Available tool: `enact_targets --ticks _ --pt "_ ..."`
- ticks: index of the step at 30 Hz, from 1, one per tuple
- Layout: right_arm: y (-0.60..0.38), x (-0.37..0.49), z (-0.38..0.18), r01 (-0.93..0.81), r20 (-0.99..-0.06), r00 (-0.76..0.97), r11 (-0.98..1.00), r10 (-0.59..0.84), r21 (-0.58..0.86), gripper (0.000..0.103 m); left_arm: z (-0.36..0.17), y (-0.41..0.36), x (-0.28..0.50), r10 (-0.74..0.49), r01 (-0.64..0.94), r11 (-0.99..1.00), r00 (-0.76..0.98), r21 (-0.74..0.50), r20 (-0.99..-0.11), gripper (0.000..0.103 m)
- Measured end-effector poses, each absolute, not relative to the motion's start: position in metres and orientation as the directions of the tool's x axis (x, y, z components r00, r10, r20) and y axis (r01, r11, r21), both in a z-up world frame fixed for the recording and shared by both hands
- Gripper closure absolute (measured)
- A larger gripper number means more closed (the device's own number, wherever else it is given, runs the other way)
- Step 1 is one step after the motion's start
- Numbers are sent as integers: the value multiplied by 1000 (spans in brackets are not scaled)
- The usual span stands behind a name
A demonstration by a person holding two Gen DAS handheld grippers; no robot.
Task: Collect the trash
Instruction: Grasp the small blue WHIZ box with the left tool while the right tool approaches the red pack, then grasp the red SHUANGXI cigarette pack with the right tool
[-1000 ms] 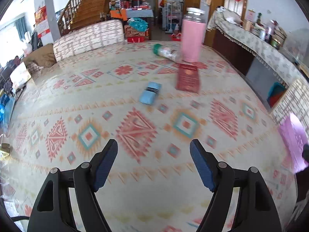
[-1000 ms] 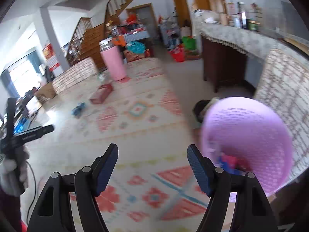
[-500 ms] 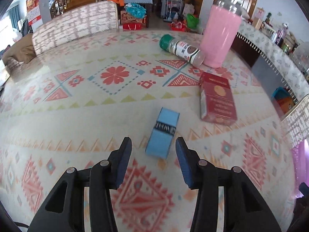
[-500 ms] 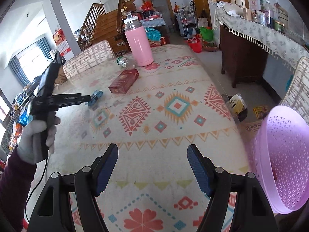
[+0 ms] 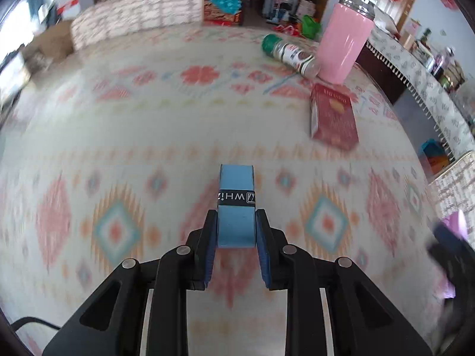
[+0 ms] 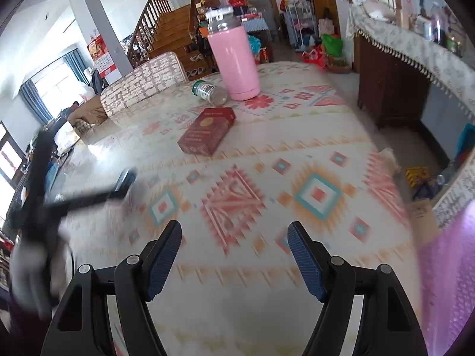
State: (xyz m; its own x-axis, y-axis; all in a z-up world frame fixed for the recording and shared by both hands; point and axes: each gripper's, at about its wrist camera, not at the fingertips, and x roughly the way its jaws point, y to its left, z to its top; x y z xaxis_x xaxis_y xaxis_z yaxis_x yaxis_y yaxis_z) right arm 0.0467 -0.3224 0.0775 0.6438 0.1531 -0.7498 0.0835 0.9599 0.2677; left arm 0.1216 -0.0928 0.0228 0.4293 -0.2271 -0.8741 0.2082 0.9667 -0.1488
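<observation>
Blue cardboard now sits between the pads of the left gripper (image 5: 236, 228): the small blue box (image 5: 236, 204), which a second ago lay loose and well ahead of the wide-open fingers, has been closed upon, the jaws having just been drawn in until both pads press its long sides near the nearer end. The box is still low over the patterned tablecloth (image 5: 118, 136), roughly midway between the table's left and right edges, and whether it has been lifted clear cannot be told through the blur. Further right, toward the far right corner of the table, the red box (image 5: 334, 118) lies flat, with the green-capped jar (image 5: 289, 55) on its side just beyond it and touching the upright pink flask (image 5: 344, 47) — none of these has been disturbed. At the right edge, a sliver of the pink-purple basket (image 5: 458, 222) is seen, off the table. In the right wrist view, the right gripper (image 6: 234, 258) has been carried away from that basket and out over the table; its jaws are held well apart with nothing between them, aimed loosely toward the red box. It is judged that one piece of trash has been secured and is owed a trip rightward to the basket — the red box and jar are left for later.
</observation>
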Motion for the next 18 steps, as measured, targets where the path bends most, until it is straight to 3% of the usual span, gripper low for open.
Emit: enact_targets --ticks 11,18 --pt "-321 184 66 201 -792 565 892 232 405 22 16 -71 74 -308 171 951 426 -259 -850 79" --pt "-303 233 50 228 -849 499 917 177 326 18 14 -60 74 -370 174 929 421 -326 -828 79"
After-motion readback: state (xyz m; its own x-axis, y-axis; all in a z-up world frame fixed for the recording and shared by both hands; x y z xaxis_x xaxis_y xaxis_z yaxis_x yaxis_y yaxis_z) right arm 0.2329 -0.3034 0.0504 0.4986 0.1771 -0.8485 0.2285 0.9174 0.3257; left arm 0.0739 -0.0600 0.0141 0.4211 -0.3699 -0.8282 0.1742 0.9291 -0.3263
